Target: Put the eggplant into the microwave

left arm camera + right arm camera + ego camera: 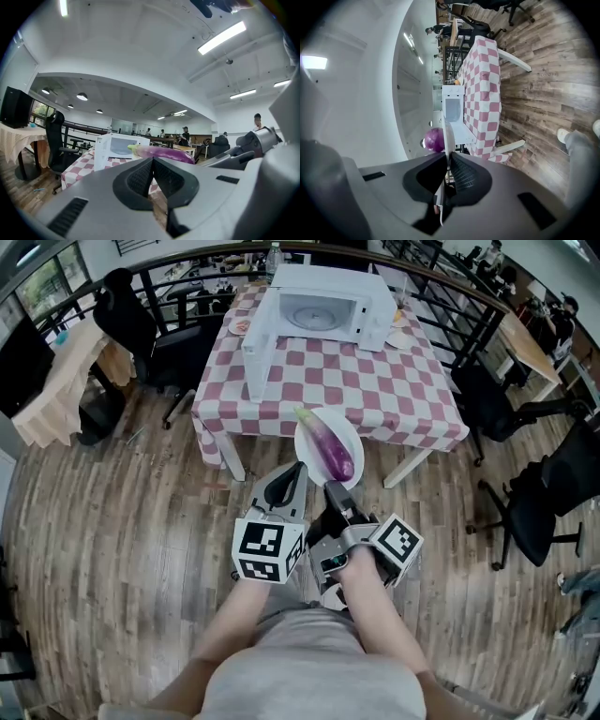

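While the plate [304,439] is hanging short of the surface [375,395], right fingers [465,174]: pinching shut on just its near rim.
left fingers [140,178]: pressing together on nothing, lending no support.
eggplant [330,454]: lying loose on the plate, unheld.
risk: plate twisting in that thin grip, eggplant rolling off onto the floor.
microwave [323,307]: standing open at the surface's far side; the long reach is likely adding wobble.

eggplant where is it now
Head view, centre: the eggplant lies on a white plate gripped by the right tool, by the near edge of the checked table, short of the microwave.
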{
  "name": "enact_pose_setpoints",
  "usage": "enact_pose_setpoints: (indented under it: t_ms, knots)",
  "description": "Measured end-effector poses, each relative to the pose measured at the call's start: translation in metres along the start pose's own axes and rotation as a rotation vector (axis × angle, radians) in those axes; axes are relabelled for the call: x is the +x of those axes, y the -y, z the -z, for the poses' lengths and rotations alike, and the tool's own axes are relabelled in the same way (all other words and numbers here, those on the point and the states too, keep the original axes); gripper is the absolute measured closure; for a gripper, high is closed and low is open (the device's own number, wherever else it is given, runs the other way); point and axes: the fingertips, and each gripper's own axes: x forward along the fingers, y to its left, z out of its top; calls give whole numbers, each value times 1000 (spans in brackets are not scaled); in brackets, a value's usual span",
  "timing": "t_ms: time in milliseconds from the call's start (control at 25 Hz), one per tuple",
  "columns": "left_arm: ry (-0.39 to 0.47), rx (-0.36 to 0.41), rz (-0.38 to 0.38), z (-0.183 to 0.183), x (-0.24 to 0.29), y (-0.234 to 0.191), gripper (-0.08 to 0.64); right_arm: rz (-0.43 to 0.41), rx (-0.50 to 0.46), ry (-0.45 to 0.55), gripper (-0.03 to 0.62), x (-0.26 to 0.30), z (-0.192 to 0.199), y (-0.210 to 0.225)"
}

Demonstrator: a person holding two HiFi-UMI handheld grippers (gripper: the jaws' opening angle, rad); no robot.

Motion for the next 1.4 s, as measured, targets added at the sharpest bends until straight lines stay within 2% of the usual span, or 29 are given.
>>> enact_pose_setpoints:
  t_ms: [560,1120,1400]
  knots:
    - [11,-29,-2,-15,74,-60,555,20,-9,4,555,90,-28,-6]
    - [-6,-23,61,-27,145,-117,555,38,-15,67,555,178,-53,-12]
    - [-14,-18,94,-27,171,-134,555,38,-6,95,555,204,-61,-11]
